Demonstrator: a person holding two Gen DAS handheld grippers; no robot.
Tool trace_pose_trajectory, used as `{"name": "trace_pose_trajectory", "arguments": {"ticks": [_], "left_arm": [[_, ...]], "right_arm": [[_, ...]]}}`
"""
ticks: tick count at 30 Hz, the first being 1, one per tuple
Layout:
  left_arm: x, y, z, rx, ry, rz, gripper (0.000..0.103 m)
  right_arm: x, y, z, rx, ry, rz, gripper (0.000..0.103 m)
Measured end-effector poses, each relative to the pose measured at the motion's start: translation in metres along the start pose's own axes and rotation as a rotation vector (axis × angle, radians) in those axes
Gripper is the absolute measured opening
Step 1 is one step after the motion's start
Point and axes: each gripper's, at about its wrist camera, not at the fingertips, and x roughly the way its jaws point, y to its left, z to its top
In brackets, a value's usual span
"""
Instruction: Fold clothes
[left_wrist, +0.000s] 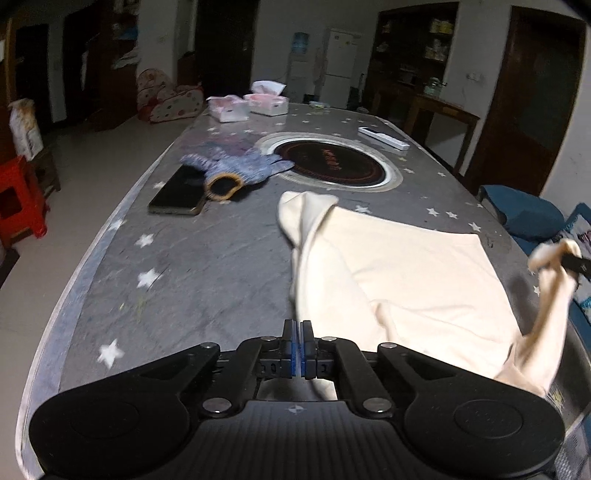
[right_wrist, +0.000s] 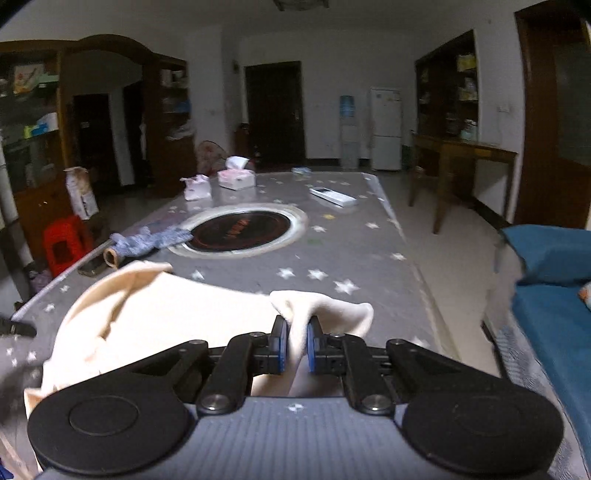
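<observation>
Where grey starred table (left_wrist: 207, 266) spreads — cream garment (left_wrist: 413, 266) lies, dim room.
</observation>
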Motion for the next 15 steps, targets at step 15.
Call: {"name": "trace_pose_trajectory", "arguments": {"ticks": [15], "left_arm": [[0.086,-0.009,0.044,-0.011,0.045,0.026,0.022]], "right_arm": [[-0.024,-0.032,-0.058,0.149,0.14,-0.068,0.016]]}}
